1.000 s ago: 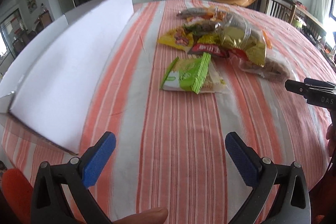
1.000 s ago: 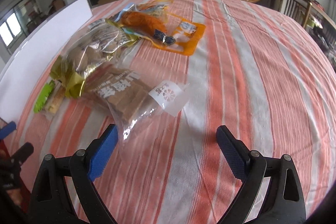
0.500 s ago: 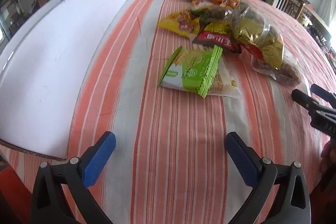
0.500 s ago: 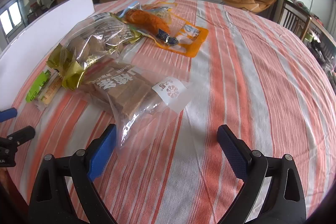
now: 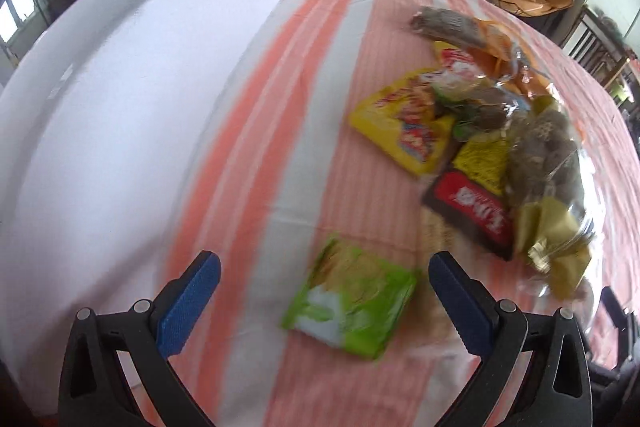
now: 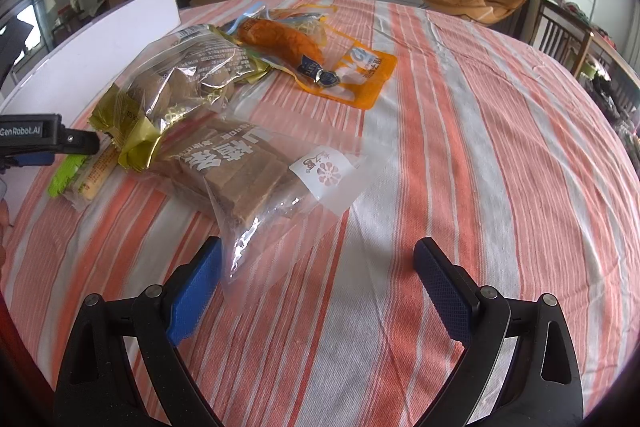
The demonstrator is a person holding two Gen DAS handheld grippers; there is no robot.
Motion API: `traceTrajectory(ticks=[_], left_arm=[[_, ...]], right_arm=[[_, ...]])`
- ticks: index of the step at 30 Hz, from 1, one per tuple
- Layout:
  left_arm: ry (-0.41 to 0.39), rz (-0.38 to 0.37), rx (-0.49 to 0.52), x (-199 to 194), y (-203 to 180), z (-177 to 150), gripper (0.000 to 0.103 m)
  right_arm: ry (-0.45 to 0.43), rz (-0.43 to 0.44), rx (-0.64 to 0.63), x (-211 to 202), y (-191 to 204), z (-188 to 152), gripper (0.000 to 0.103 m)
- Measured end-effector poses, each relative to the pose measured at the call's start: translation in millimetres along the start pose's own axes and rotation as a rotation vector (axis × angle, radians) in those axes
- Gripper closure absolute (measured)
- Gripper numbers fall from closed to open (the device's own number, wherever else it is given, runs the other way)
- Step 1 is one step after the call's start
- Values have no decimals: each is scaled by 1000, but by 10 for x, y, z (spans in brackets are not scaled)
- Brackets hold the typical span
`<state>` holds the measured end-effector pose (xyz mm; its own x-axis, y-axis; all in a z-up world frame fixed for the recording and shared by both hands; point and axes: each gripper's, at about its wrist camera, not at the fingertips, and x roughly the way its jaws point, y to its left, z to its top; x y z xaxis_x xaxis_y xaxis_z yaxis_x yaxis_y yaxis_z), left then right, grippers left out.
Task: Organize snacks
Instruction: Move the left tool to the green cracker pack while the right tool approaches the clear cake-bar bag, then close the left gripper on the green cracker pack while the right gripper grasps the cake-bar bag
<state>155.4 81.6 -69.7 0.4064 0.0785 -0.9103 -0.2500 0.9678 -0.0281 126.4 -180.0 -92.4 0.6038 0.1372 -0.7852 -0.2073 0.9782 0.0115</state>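
Observation:
Snack packets lie in a loose pile on the striped tablecloth. In the left wrist view my left gripper [image 5: 320,291] is open, with a green packet [image 5: 352,307] between its blue fingertips on the cloth. Beyond it lie a yellow packet [image 5: 404,131], a red-and-black packet [image 5: 472,211] and a clear bag of gold-wrapped sweets [image 5: 552,179]. In the right wrist view my right gripper [image 6: 318,283] is open and empty, its left finger next to the clear end of a brown cake bag [image 6: 248,171]. An orange sausage packet [image 6: 320,63] lies farther back. The left gripper [image 6: 48,141] shows at the left edge.
A large white box [image 5: 120,99] stands along the left side of the table; it also shows in the right wrist view [image 6: 100,55]. The tablecloth [image 6: 480,147] stretches bare to the right. Chairs and a TV cabinet are beyond the table.
My left gripper has moved forward over the table, so the green packet now lies between its fingers. My right gripper has edged forward toward the brown cake bag. Both stayed open.

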Motion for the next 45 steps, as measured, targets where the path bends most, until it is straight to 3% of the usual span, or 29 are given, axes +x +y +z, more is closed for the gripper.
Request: traceTrajectory(ticks=[4,7,9,15,17,21,26,27,28,31,37,42,45], left_arm=[[15,-32,75,-109,78,-127,4],[-23,-90,194,-204,0,-189,4],[-37,-74,257,-177,-39,-185,4],[-3,-178,186,-86,221,-213,12],[-12,-201,218,-105,218,-284,12],[-39,-173,323,-154,111,-403,12],[-70,-151,367,-47,-56,-333,24],[-79,-149,363,-64,-65,-337,35],[-90,-153,364,-92,-67,-346,52],[-96,-134,365,-138,-82,-405,53],[-107,-166,340,-277,41,-734,51],[-131,-172,367,-286,29,-885,25],[-147,-177,370,-281,26,-907,23]], right_arm=[[0,-1,0,-1,0,-2,6],[0,0,0,-2,0,-2,6],[0,0,0,-3,1,-3,6],[0,0,0,-5,1,-6,6],[0,-1,-1,-4,3,-7,6],[0,-1,0,-5,1,-9,6],[-1,-1,0,-5,-1,-9,6],[-1,-1,0,-5,1,-11,6],[-1,-1,0,-6,0,-12,6],[-1,-1,0,-5,1,-12,6],[-1,-1,0,-6,0,-12,6],[-1,-1,-3,-7,1,-15,6],[4,7,-11,-10,-1,-15,6]])
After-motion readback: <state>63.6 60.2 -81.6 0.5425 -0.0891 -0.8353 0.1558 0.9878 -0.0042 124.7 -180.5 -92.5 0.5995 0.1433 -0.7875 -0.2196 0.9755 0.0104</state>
